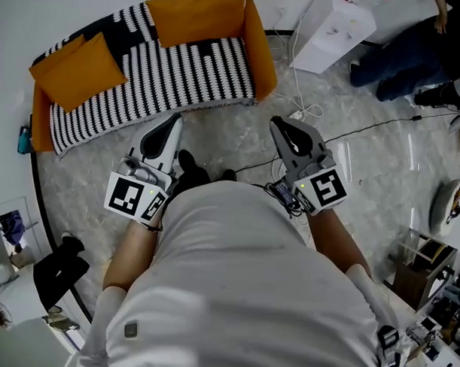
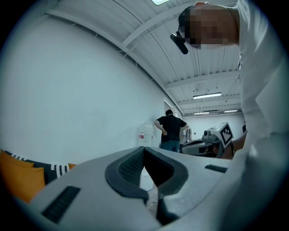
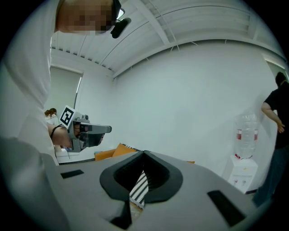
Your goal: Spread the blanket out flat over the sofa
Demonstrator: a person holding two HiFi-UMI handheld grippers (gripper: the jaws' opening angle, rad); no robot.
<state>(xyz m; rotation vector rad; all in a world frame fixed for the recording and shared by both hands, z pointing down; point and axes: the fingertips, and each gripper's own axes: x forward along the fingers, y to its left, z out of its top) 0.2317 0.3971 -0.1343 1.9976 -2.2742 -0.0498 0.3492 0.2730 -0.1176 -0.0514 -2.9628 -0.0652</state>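
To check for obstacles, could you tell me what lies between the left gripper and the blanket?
Only bare floor separates the left gripper from the blanket, in the head view.

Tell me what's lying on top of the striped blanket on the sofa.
An orange cushion at the sofa's left end and a second cushion against the backrest toward the right. The blanket under each is hidden, so creases there can't be checked.

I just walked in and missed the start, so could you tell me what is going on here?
A person faces the orange sofa, whose striped blanket lies spread over seat and backrest. The left gripper and right gripper are both shut and empty, held over the floor apart from the sofa.
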